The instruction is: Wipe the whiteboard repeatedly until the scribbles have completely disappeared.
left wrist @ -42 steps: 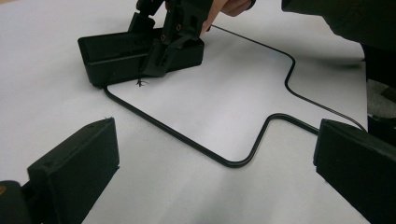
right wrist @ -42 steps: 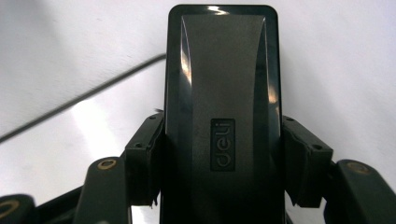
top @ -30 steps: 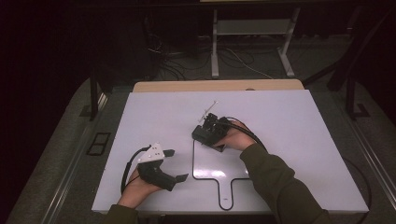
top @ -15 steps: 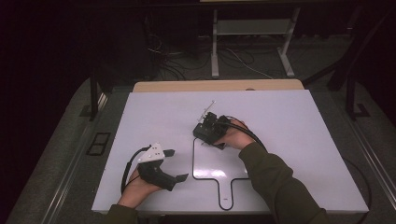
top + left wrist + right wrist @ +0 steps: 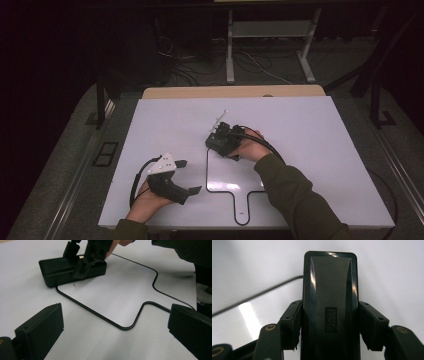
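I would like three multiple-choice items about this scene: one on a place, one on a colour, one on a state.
1. Where does the black block sit?
A. at the outline's upper left corner
B. on the floor
C. beside the left claw

2. What colour is the outline on the table?
A. red
B. black
C. yellow

3. How is the right claw?
A. wide open, holding nothing
B. lying upside down
C. shut on the black block

Answers: 1 A, the left gripper view shows the block at that corner. 2 B, a thin black line. 3 C, both pads press its sides.
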Available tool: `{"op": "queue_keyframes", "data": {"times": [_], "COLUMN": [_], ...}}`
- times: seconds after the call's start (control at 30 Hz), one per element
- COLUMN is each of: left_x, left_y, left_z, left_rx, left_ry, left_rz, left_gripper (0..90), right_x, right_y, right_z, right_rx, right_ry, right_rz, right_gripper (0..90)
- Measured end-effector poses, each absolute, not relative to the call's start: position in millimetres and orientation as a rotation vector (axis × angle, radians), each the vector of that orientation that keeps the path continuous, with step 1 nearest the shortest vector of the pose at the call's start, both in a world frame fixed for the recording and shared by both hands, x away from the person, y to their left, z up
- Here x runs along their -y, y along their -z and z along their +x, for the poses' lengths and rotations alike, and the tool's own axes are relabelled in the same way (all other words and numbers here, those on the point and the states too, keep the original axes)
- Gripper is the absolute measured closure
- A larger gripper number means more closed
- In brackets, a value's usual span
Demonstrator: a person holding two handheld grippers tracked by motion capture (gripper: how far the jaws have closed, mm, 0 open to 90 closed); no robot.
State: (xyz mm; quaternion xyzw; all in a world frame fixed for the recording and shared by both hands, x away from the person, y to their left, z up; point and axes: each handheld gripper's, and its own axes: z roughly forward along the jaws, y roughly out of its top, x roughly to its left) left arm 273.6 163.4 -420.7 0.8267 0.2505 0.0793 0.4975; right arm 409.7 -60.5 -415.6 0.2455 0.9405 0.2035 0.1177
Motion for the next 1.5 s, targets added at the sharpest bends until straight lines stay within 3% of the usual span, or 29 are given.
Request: {"op": "queue_keyframes", "data": {"times": [0.13,1.07,1.5], "left_x": [-163,-165,-165], "left_y": [421,421,421], "left_z": [274,275,275], "left_rx": [-0.607,-0.606,-0.606], "left_ry": [-0.194,-0.192,-0.188], "left_rz": [2.007,2.009,2.007], "left_gripper": [0.0,0.0,0.0], "right_x": [53,65,106], "right_y": [416,412,383], "right_z": [398,415,461], "right_rx": [-2.792,-2.765,-2.649], "right_ry": [-0.61,-0.735,-0.772], "right_rz": [0.625,0.835,1.027], "right_gripper": [39.1,39.2,39.1]}}
